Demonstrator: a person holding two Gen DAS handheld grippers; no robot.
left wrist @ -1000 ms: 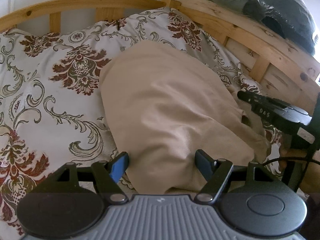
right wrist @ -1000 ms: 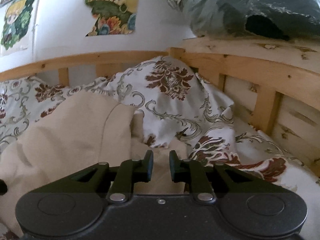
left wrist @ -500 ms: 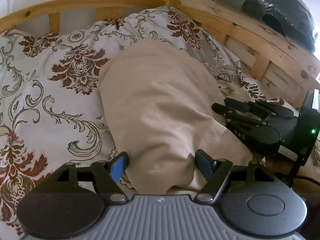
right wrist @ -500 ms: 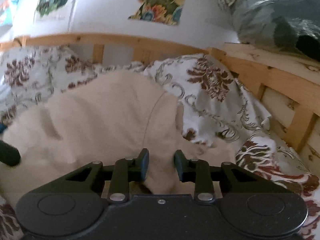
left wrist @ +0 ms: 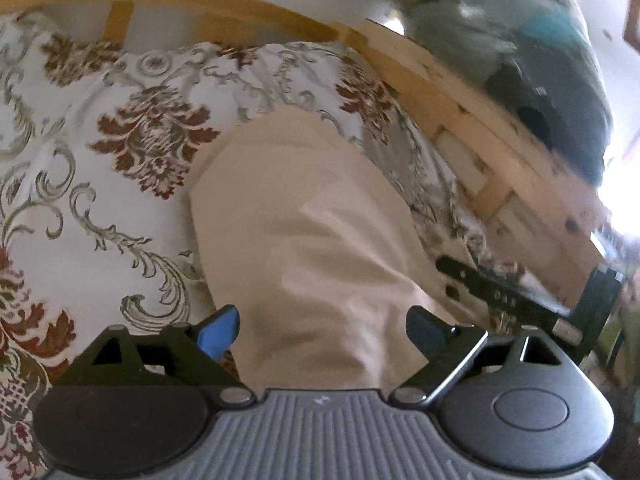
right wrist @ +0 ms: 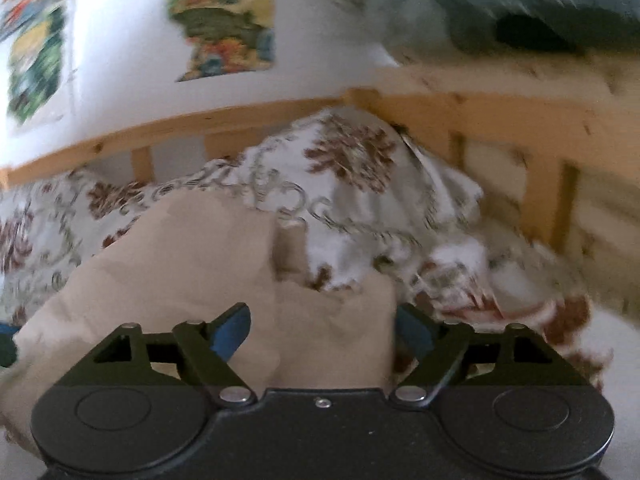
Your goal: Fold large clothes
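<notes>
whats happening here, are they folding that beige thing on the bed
Yes. A person works with a hand-held gripper in each hand over a beige garment lying folded on a floral bedspread. The left hand-held gripper and the right hand-held gripper have both just opened their jaws wide. Cloth lies between the fingers, but neither grips it.

One beige garment [left wrist: 304,216], one floral bedspread [left wrist: 100,168] (patterned) — two hand-held grippers [left wrist: 322,330] [right wrist: 322,330].
</notes>
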